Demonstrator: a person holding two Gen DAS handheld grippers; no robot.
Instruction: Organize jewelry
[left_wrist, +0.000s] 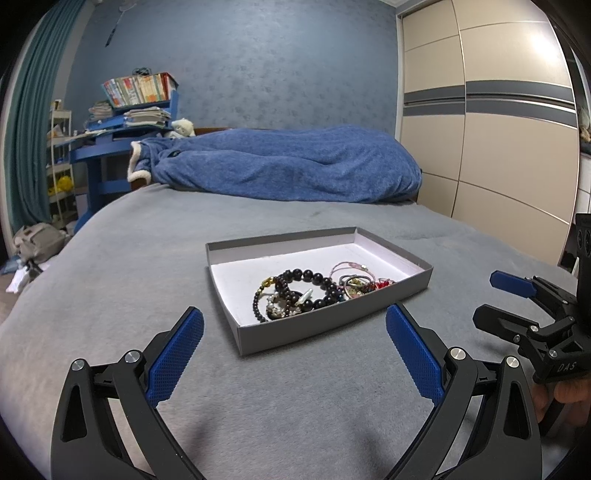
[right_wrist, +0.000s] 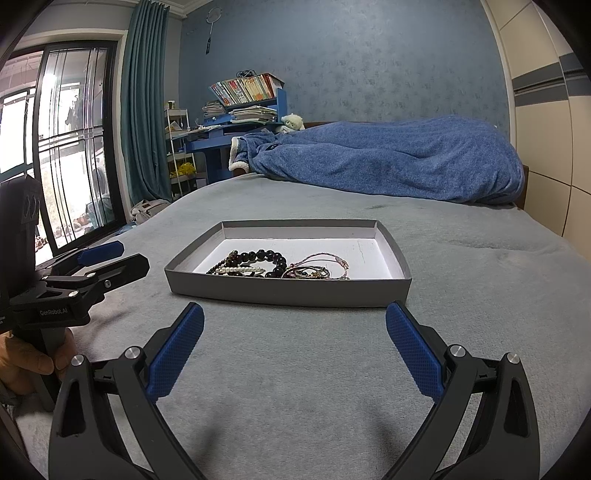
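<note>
A shallow grey box (left_wrist: 332, 325) with a white floor sits on the grey bed cover; it also shows in the right wrist view (right_wrist: 288, 291). Inside lies a heap of jewelry: a black bead bracelet (left_wrist: 317, 280), a pearl piece (left_wrist: 280, 308), thin pink and metal bangles (left_wrist: 351, 277). The same heap shows in the right wrist view (right_wrist: 277, 266). My left gripper (left_wrist: 294, 319) is open and empty just in front of the box. My right gripper (right_wrist: 294, 315) is open and empty, also in front of the box. Each gripper appears in the other's view, the right one (left_wrist: 524, 302) and the left one (right_wrist: 107, 262).
A blue blanket (left_wrist: 288, 166) lies bunched across the far end of the bed. A blue desk with books (left_wrist: 136, 110) stands at the back left. A beige wardrobe (left_wrist: 498, 129) lines the right wall. A window and teal curtain (right_wrist: 144, 103) are on the left.
</note>
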